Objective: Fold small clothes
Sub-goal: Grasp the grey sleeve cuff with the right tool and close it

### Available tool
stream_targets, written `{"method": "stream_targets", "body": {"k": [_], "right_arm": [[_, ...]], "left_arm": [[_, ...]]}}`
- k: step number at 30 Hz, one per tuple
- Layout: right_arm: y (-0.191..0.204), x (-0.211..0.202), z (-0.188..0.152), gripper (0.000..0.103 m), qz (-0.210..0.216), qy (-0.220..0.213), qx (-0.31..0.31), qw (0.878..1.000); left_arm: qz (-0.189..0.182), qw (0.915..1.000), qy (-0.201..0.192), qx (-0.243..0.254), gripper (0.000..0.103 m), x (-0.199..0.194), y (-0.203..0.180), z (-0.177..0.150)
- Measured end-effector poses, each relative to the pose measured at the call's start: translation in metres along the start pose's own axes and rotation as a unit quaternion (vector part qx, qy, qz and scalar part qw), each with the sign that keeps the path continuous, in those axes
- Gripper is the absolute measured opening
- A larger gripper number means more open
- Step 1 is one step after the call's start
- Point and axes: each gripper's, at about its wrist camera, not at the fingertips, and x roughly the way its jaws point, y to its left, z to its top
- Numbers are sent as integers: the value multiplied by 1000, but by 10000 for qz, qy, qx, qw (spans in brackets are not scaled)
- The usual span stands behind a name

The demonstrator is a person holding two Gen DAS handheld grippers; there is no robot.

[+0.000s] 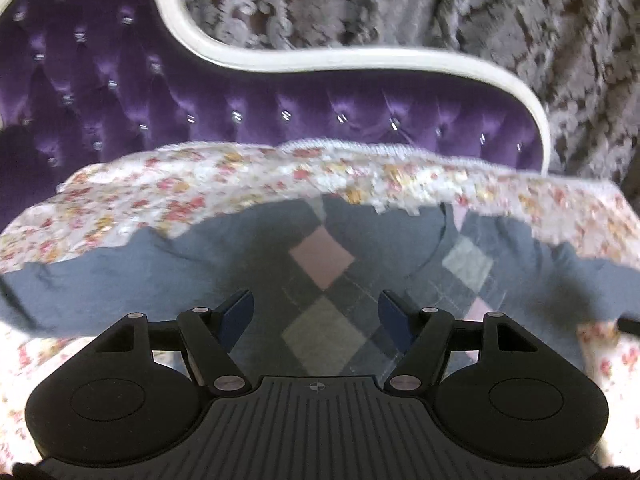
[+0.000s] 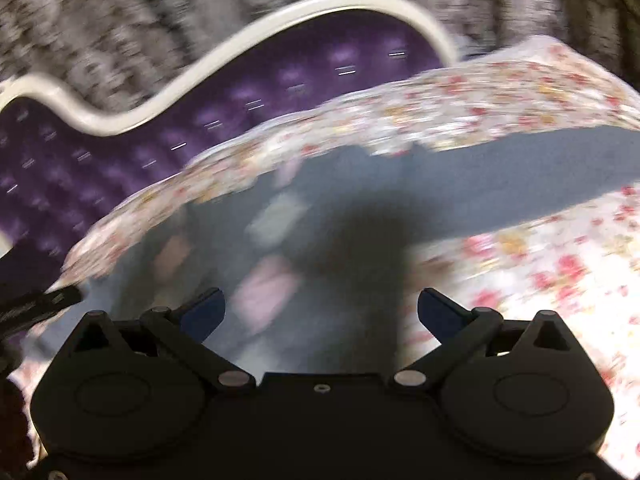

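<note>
A small grey sweater [image 1: 224,268] with pink and grey argyle diamonds lies spread flat on a floral cover [image 1: 168,184], sleeves out to both sides. My left gripper [image 1: 316,312] is open and empty, hovering over the sweater's chest. The right wrist view is blurred: the same sweater [image 2: 460,184] lies below, one sleeve stretching right. My right gripper [image 2: 320,308] is open and empty above the sweater's body, its shadow falling on the cloth.
A purple tufted headboard [image 1: 120,92] with a white curved frame [image 1: 320,62] stands behind the floral cover. A grey patterned curtain [image 1: 480,12] hangs beyond. The tip of the other gripper [image 2: 52,300] shows at the left edge of the right wrist view.
</note>
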Motion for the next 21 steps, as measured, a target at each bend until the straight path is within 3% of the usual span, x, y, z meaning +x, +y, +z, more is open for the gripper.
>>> {"method": "stream_targets", "body": {"k": [5,13,16,18,21], "right_arm": [[-72,17,17,102,-818,-345,361,9954],[-183,22,45,102,-1497,-773,1164,9788],[-216,28,50,102,-1500,-904,1405,9745],[-236,32,52,102,-1398,-998,1675,9708],[-254,35,57,102,-1239,-1269,1721,9690]], "left_arm": [[266,9992,36,285,67,34,-15,-16],[188,9995,180,189,69,77,-16,-26],[206,9996,-123,171,74,78,-15,-33],[260,9989,-295,243,86,78,-15,-39],[305,9986,-412,149,94,83,-14,-43]]}}
